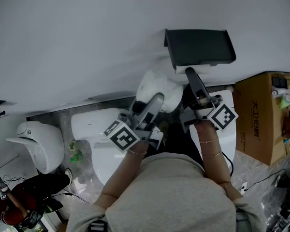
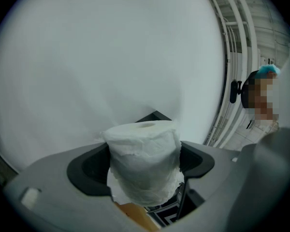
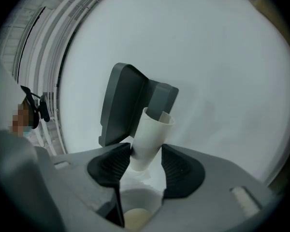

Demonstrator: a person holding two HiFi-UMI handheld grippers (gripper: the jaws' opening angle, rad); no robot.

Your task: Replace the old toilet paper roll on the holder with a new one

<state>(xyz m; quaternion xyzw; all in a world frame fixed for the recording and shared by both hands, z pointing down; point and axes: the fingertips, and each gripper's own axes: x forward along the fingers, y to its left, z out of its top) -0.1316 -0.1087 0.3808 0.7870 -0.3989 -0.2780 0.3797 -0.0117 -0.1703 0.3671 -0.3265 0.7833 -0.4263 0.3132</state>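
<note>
- The white wall (image 1: 87,33) left of the dark holder (image 1: 199,47) is bare, so there is room there.
- The holder sticks out just ahead of the right tool (image 1: 193,79).
- An empty tube (image 3: 152,137) fills that tool's jaws.
- The fat paper roll (image 1: 159,88) fills the left tool (image 1: 152,100), leaving only a small gap between the tools.
- A cardboard box (image 1: 263,117) blocks the right side.
- The toilet (image 1: 101,144) sits below.

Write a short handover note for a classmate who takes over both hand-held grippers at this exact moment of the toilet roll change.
Left hand-held gripper: shut on the new roll, which stands on end between its jaws.
Right hand-held gripper: pads against the empty tube, whose far end meets the arm of the holder. I cannot tell whether it is fully off.
Done: new roll picked up, old tube gripped.
To do: pull the tube clear, set it aside, slide the new roll onto the holder.
</note>
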